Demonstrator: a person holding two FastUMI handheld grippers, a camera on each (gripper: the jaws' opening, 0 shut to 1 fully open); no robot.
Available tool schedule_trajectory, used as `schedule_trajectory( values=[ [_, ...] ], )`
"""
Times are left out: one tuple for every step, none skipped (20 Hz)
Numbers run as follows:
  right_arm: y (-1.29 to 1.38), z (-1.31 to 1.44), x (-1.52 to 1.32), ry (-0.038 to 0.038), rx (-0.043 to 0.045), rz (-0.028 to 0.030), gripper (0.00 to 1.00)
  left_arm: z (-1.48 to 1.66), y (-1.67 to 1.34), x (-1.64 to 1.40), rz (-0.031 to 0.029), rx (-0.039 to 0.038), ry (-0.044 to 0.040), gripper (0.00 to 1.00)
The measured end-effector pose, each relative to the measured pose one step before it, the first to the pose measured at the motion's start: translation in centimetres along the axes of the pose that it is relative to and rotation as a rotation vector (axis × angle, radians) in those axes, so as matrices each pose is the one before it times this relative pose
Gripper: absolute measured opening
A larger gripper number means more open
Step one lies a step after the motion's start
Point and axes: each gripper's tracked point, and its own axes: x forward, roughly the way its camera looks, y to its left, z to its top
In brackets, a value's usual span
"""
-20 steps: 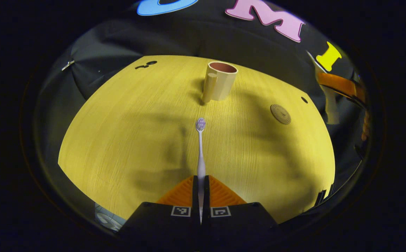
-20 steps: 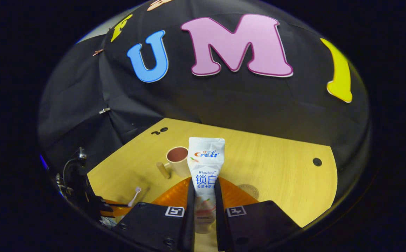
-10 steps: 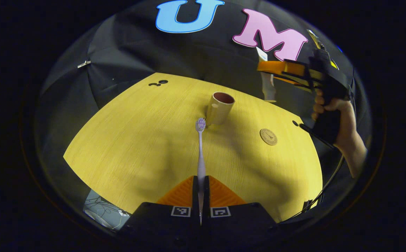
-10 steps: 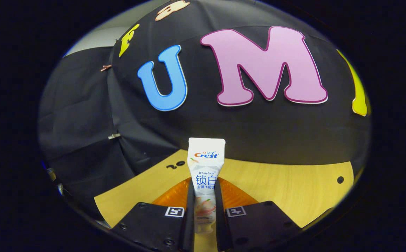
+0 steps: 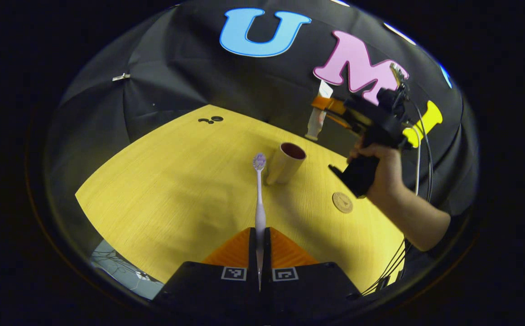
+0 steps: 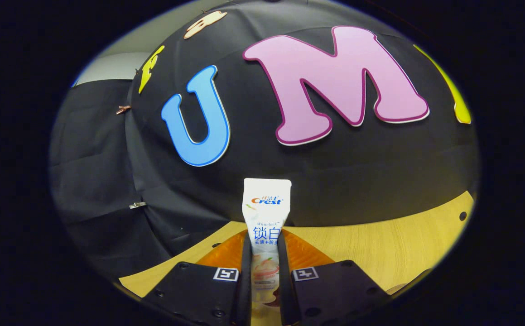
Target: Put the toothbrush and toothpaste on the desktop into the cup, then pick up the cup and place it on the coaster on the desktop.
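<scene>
Both items mid-carry: left gripper (image 5: 259, 253) clamped toothbrush (image 5: 259, 194), cup (image 5: 286, 163) just ahead; right gripper (image 6: 264, 271) clamped toothpaste (image 6: 266, 226); next prob. needs tipping each into cup.

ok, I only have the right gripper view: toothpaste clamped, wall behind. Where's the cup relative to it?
Observer: In the left gripper view, the toothpaste tube, cap down, hangs just above and behind the cup, not yet inside.
Operator: Cup empty?
Observer: Its inside looks dark and empty; the toothbrush sits clamped in the left hand-held gripper, head near the cup's side.
Operator: Coaster free?
Observer: Yes, the round coaster lies bare on the desktop, beside the cup, below the hand holding the right hand-held gripper.
</scene>
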Motion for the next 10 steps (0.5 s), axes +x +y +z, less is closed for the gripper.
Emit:
schedule_trajectory(
  values=[
    [0.138,-0.723,0.394,-0.00055,-0.01012,0.00204,0.28,0.514,0.325,0.019,0.00487,-0.00398,-0.02021,0.06],
    [0.152,-0.698,0.407,0.00001,-0.01382,0.00275,0.28,0.562,0.328,0.058,0.00586,-0.00109,-0.02511,0.06],
    [0.074,-0.760,0.431,-0.00007,-0.01746,0.00303,0.28,0.758,0.430,-0.042,0.01352,0.00439,-0.03824,0.06],
    [0.055,-0.705,0.340,0.00960,-0.01723,0.00271,0.29,0.725,0.426,-0.018,0.00854,0.01022,-0.03442,0.06],
    [0.026,-0.548,0.085,-0.00140,-0.01488,0.00093,0.28,0.585,0.347,-0.035,0.00795,0.01436,-0.02723,0.06],
    [-0.202,-0.347,0.128,-0.00481,-0.01230,-0.00764,0.28,0.388,0.280,-0.032,0.00303,0.01507,-0.01884,0.06],
    [-0.344,-0.528,0.191,0.00181,-0.00264,-0.00682,0.28,0.387,0.113,-0.098,-0.00369,0.01301,-0.01316,0.06],
    [-0.271,-0.668,0.119,0.00579,0.00321,-0.00563,0.28,0.156,0.115,-0.043,-0.00639,0.01014,-0.00741,0.06],
    [-0.292,-0.719,0.136,0.01066,0.00330,-0.00764,0.28,0.229,0.120,-0.144,-0.00186,0.00572,-0.00611,0.06],
    [-0.196,-0.647,0.137,0.00949,-0.00024,-0.00447,0.28,0.039,-0.023,0.093,-0.00104,0.00064,-0.00715,0.06]
  ],
)
